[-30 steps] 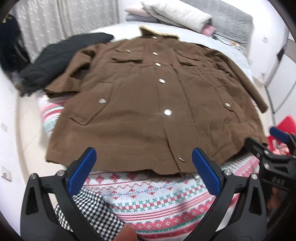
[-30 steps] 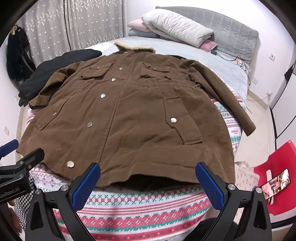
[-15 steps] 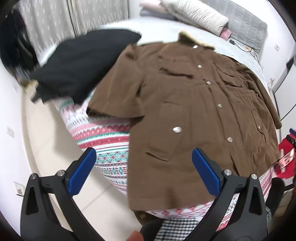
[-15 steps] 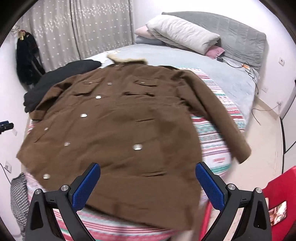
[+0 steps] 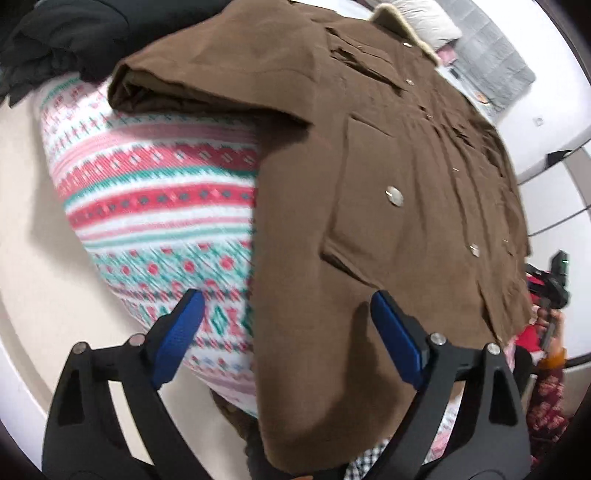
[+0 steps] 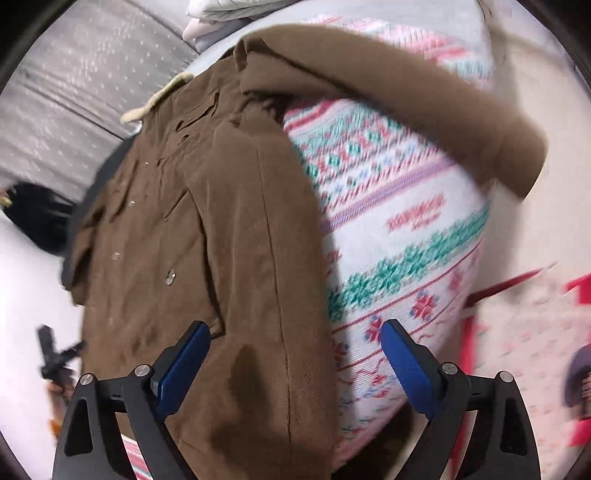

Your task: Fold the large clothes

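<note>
A large brown coat (image 5: 388,155) with metal snaps and a pale furry collar lies buttoned and spread flat on a bed. My left gripper (image 5: 288,332) hovers over the coat's lower left side edge, jaws wide and closing, the hem edge between the blue pads (image 5: 177,332) without being pressed. My right gripper (image 6: 295,362) hovers over the coat (image 6: 207,236) at its lower right side edge, jaws wide and closing, the edge lying between them unpressed. One sleeve (image 5: 207,81) lies out to the left, the other sleeve (image 6: 424,110) out to the right.
A red, green and white patterned blanket (image 5: 155,192) covers the bed under the coat. A black garment (image 5: 55,40) lies at the far left of the bed. Pillows (image 5: 432,18) sit at the head. Pale floor (image 5: 37,258) lies beside the bed; red items (image 6: 535,332) stand at the right.
Both grippers swung apart from the coat's bottom hem to its two sides and came down close over the side edges. Both jaws narrowed slightly.
</note>
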